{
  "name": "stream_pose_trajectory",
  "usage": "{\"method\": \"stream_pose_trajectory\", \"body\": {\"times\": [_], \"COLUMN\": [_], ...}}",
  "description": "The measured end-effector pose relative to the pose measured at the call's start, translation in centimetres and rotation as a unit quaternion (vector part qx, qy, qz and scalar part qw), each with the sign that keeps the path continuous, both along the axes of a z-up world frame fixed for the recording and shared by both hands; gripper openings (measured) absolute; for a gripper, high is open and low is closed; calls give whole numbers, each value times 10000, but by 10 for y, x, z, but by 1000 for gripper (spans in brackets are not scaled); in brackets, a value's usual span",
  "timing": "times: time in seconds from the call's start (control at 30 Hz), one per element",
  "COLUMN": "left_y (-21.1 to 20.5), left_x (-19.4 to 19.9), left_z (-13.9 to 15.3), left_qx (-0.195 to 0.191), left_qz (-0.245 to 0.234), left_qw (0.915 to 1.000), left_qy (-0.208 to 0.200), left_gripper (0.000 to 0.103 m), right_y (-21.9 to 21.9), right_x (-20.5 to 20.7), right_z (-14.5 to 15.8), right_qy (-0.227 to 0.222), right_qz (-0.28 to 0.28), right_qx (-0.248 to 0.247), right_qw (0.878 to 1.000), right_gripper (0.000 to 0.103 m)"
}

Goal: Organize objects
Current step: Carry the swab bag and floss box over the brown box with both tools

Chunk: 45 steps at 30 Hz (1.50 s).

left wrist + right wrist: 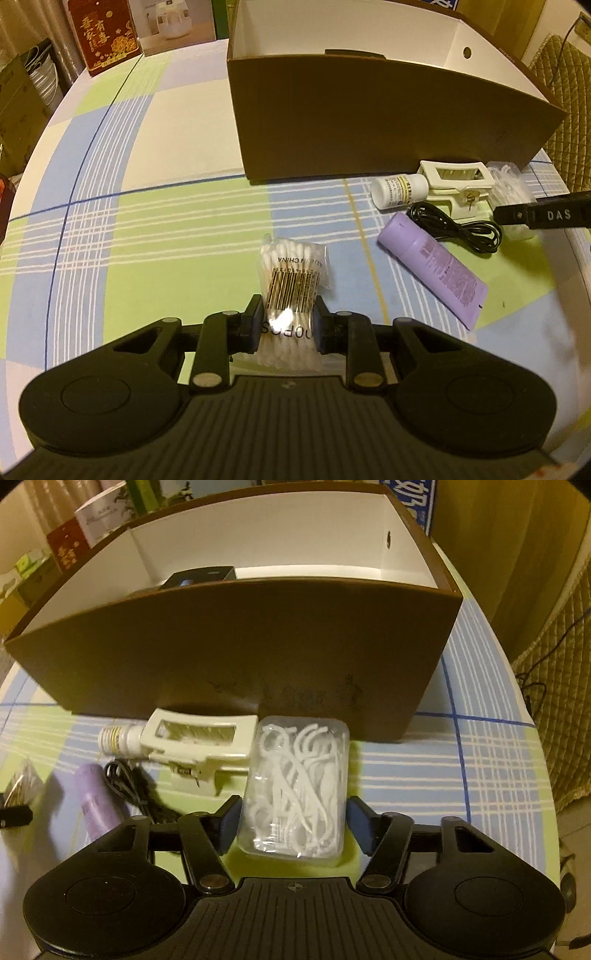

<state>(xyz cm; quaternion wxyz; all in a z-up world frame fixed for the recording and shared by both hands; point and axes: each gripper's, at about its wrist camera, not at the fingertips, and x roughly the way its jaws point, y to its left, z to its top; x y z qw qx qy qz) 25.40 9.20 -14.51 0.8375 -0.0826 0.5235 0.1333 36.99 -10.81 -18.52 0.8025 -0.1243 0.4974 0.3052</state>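
Note:
My left gripper [287,302] is shut on a clear bag of cotton swabs [291,273], whose far end rests on the checked tablecloth. In the right wrist view, my right gripper [294,803] straddles a clear box of white floss picks [299,775] lying in front of the brown cardboard box [240,646]. Its pads press against both long sides of the floss box. The open-topped cardboard box [369,122] has a white inside, and a black item [201,576] lies in it.
Left of the floss box lie a cream hair claw clip [199,746], a white pill bottle [118,738], a coiled black cable [129,786] and a purple tube [96,801]. Printed cartons [107,33] stand at the table's far left. A quilted chair [569,74] is to the right.

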Motion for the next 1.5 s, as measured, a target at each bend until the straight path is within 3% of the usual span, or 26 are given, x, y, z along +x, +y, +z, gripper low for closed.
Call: {"method": "stream_pose_trajectory", "body": {"times": [0.4,0.67,1.1,1.5], "left_y": [-6,-9,-6,-9], "left_x": [-2,-5,-17,-14], "left_z": [-1,2,15,39], "left_qx": [-103,-130,-132,-102], "left_qz": [116,123,204,106], "left_qw": [9998,9998,9997,9994], "left_qy": [118,112,-45,-323], "left_gripper": [22,22,22,22], "right_y": [-48,-42,-30,-24], "right_x": [-48,-43,-44,-54], "right_z": [5,7,9,57], "right_qy": [324,364,213,-22], "right_qz": [74,-45,233,375], "right_qx": [-159,-106,-350,270], "right_qw": [9993,9993,9989,9989], "right_gripper": [55,62,55,55]}}
